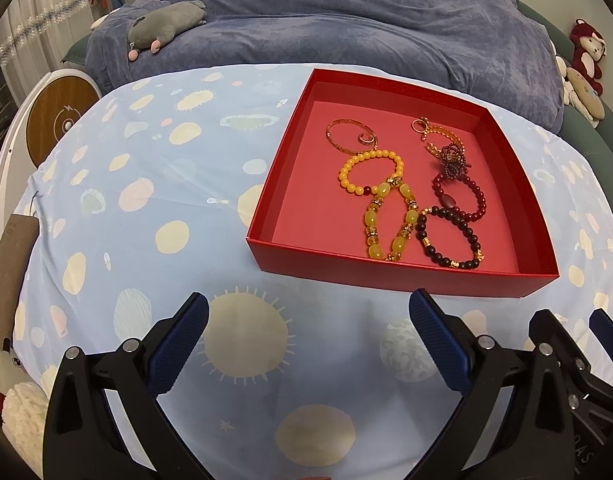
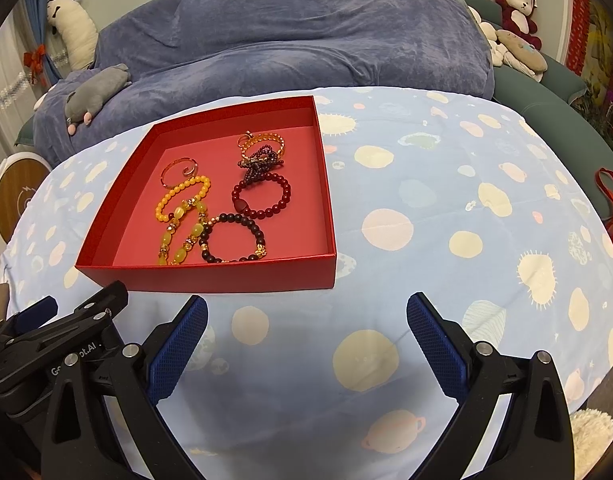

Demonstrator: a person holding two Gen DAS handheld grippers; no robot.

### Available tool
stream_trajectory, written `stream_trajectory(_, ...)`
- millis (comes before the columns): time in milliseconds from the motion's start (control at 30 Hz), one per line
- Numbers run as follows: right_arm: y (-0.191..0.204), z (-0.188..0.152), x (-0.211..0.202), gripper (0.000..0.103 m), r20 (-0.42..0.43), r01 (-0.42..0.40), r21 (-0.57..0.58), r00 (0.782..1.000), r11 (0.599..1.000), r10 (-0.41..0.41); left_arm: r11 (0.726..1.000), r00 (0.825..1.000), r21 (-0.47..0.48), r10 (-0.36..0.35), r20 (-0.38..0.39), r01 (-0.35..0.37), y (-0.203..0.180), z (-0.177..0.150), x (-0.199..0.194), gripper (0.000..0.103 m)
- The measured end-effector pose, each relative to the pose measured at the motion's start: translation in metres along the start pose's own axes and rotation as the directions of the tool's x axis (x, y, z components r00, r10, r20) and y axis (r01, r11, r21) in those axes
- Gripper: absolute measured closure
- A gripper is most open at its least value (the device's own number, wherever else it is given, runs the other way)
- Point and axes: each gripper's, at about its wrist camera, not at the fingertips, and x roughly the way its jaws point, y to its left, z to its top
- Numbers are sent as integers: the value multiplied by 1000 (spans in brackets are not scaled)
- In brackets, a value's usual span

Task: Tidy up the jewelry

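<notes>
The left gripper fingers stand apart and hold nothing, hovering over the desk just short of the red box. The right gripper fingers likewise stand apart and hold nothing, near the box's front wall. Inside the box lie the yellow bead bracelet, dark bead bracelet, red bead bracelet and gold bangle.

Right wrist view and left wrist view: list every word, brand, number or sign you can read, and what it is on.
"G...ot.AI": white print on the left claw's black body in the right wrist view; the middle letters are hidden.
Partly cut-off letters at the frame edge on the right claw's body in the left wrist view: unreadable.
Brown tag at the table edge: print too blurred.
</notes>
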Motion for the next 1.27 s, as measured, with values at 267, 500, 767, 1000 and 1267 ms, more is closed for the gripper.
stream_trajectory(267,-1,0,0,7,-2,0,1,1000,1000,0,1000,1000,-2,-1,-3,1,2,-1,1,7)
stream_trajectory(500,0,0,0,7,-2,0,1,1000,1000,0,1000,1000,-8,1,4,0,2,0,0,7)
stream_trajectory(767,0,0,0,7,-1,1,-2,1000,1000,-1,1000,1000,-15,14,28,-13,1,-2,-3,7)
stream_trajectory(1000,0,-1,0,7,-1,4,-3,1000,1000,-4,1000,1000,-8,4,13,-4,1,-1,-2,7)
stream_trajectory(1267,0,-1,0,7,-2,4,-2,1000,1000,-4,1000,1000,-17,-9,-6,8,1,1,0,7)
